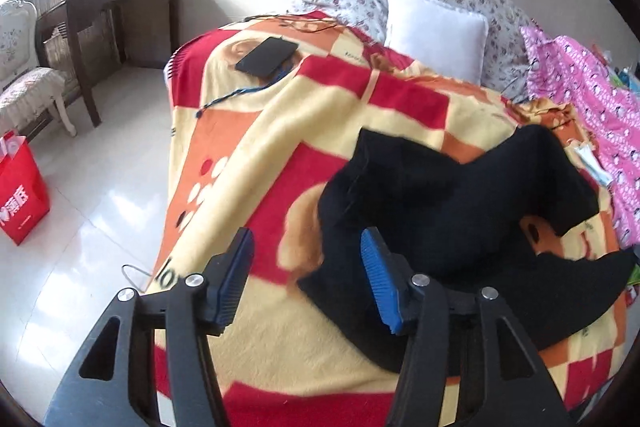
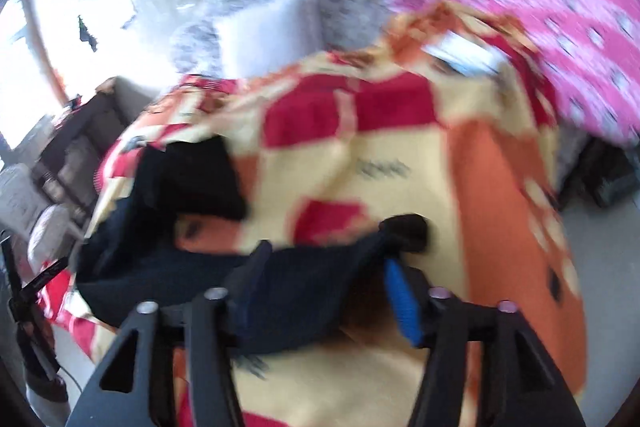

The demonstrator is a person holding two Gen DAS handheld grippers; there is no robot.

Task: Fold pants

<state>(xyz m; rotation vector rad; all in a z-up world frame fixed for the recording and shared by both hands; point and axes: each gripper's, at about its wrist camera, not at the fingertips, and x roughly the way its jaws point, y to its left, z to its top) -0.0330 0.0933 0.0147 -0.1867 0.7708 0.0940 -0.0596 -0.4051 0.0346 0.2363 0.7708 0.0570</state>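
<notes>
left tongs [image 1: 306,281] spread, empty | right tongs [image 2: 326,291] spread | pants [image 1: 460,211] beside left, under right

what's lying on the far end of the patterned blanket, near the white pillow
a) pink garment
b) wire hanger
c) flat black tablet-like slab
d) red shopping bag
c: in the left wrist view a flat black rectangular slab lies on the red, yellow and orange blanket, just left of the white square pillow.

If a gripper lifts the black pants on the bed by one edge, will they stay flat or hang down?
The black fabric pants would probably hang down: they already lie in soft bumps and folds on the red and yellow fleece blanket. They seem thick, so likely not slippery. A one-edge lift may undo the fold.
</notes>
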